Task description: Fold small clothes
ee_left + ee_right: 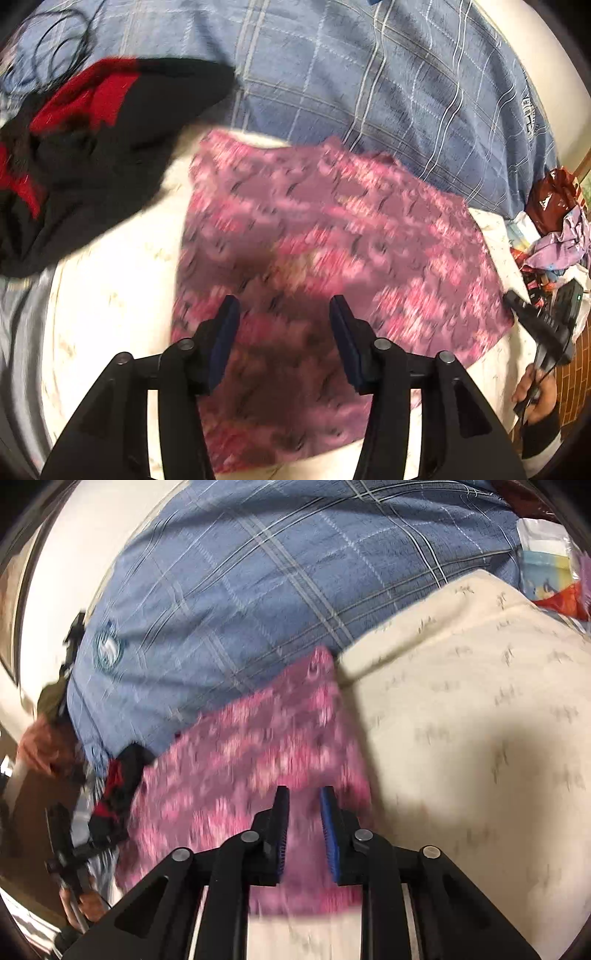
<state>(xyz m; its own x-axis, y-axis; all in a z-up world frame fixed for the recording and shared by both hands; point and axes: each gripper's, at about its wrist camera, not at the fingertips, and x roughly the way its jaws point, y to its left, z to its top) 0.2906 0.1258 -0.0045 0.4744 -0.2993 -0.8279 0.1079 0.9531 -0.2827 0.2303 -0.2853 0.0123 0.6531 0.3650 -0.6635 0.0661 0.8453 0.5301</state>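
A pink patterned cloth (325, 236) lies spread flat on the cream bed sheet (110, 295). My left gripper (284, 306) is open and empty, its fingers hovering above the cloth's near part. In the right wrist view the same cloth (251, 753) lies left of centre. My right gripper (304, 794) is open with a narrower gap, empty, over the cloth's right edge. The right gripper also shows at the right edge of the left wrist view (546, 325), held in a hand. Both views are motion-blurred.
A blue checked blanket (369, 74) covers the far side of the bed. A black and red garment (92, 147) lies at the left, beside the pink cloth. A pile of coloured clothes and bags (557, 221) sits at the right edge. Bare cream sheet (480, 738) lies right of the cloth.
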